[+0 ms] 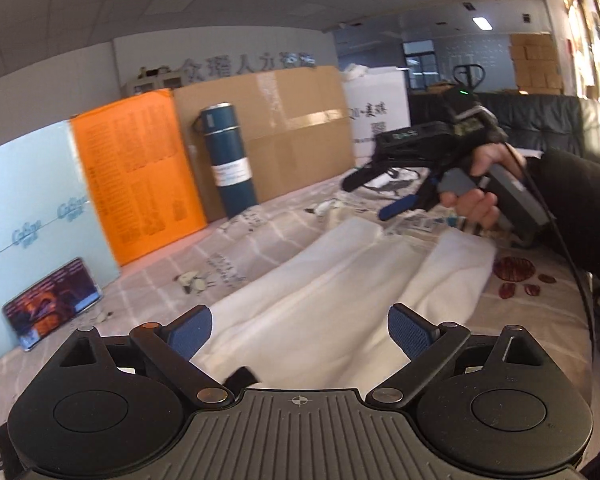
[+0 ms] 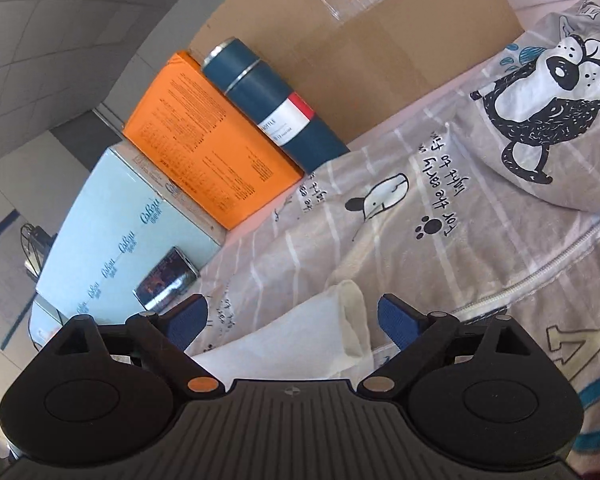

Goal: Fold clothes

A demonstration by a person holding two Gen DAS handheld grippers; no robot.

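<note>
A white garment [image 1: 320, 292] with two long legs lies flat on the patterned bed sheet [image 1: 204, 264]. My left gripper [image 1: 300, 332] hovers open over its near end, with nothing between the fingers. Above the garment's far end a person's hand holds my right gripper [image 1: 374, 196], its blue-padded fingers spread open. In the right wrist view the right gripper [image 2: 292, 320] is open just above one open cuff of the white garment [image 2: 352, 320], which lies between the fingers without being pinched.
Along the left side of the bed stand a blue bottle [image 1: 228, 160], an orange box [image 1: 140, 176], a big cardboard box [image 1: 284, 128], a pale blue box [image 1: 28, 220] and a propped phone [image 1: 52, 304]. A dog-print pillow [image 2: 548, 100] lies at the far end.
</note>
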